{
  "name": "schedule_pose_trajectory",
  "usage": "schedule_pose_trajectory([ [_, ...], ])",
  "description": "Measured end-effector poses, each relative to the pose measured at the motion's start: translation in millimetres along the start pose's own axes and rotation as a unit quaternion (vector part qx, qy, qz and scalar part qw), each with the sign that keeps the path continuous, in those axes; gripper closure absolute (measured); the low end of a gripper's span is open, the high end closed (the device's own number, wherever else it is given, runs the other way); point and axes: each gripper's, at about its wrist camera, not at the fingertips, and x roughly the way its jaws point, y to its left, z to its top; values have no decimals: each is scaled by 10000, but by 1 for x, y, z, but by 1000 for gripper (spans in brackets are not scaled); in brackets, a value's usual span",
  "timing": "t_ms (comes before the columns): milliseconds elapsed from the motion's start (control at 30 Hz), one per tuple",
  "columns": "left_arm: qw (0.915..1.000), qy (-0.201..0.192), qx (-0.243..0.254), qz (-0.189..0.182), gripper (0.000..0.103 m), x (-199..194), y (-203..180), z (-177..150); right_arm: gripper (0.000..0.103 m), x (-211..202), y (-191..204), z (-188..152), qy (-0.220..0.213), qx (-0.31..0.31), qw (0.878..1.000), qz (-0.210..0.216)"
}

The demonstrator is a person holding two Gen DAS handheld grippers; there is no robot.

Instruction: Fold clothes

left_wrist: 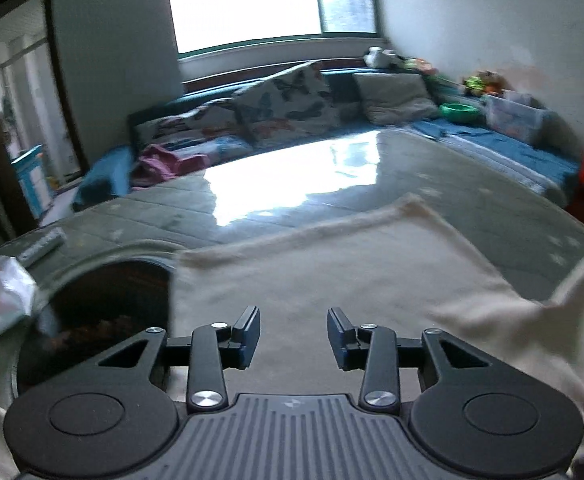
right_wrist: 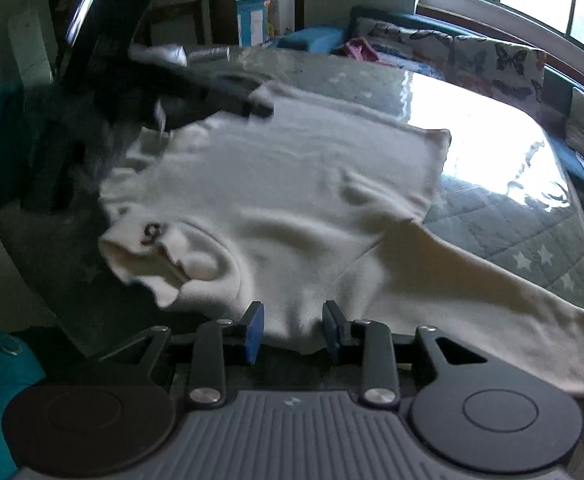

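Presently a cream sweater point(right_wrist: 292, 200) lies spread, mostly flat, on a glass-topped counter point(right_wrist: 472, 136), with its collar at left centre of the right wrist view and one sleeve point(right_wrist: 492, 288) trailing to the lower right.

Right gripper point(right_wrist: 292, 332): its fingers point(right_wrist: 255, 330) stand part-way open with the near edge of the sweater bunched up between them. Whether the pads actually press on the cloth cannot be told, since the fabric fills the gap but shows no clear pinch.

Left gripper point(left_wrist: 294, 338): its fingers point(left_wrist: 248, 336) stand apart over the cloth near the sweater's left edge, with flat fabric showing below the gap and nothing held. In the right wrist view this gripper appears as a dark blur at upper left, over the sweater's far edge.

Step in hand, as judged: taking hold of the garment's edge to make a fold. To do it well, both sets of fingers should close on a single seam line at matching points, so that the cloth lifts as one straight edge. The trailing sleeve is best laid inward across the body first, or it will drag and skew the fold. The bunch at the right fingers should be smoothed or gripped fully, because a partial pinch is likely to slip on soft knit.
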Motion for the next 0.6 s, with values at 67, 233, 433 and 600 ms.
schedule_pose_trajectory([
  [67, 9998, 21, 105, -190, 63, -5, -15, -8, 71, -7, -4, 1, -127, 87, 9999, -46],
  [233, 9975, 149, 364, -587, 63, -12, -47, -28, 71, -5, -25, 0, -257, 398, 9984, -322],
  [433, 9948, 93, 683, -749, 63, -20, -69, -38, 71, 0, -41, -18, -121, 731, 9963, -427],
  [600, 9939, -71, 701, -847, 63, -28, -74, -33, 71, -26, -64, -31, -424, 1272, 9876, -816],
])
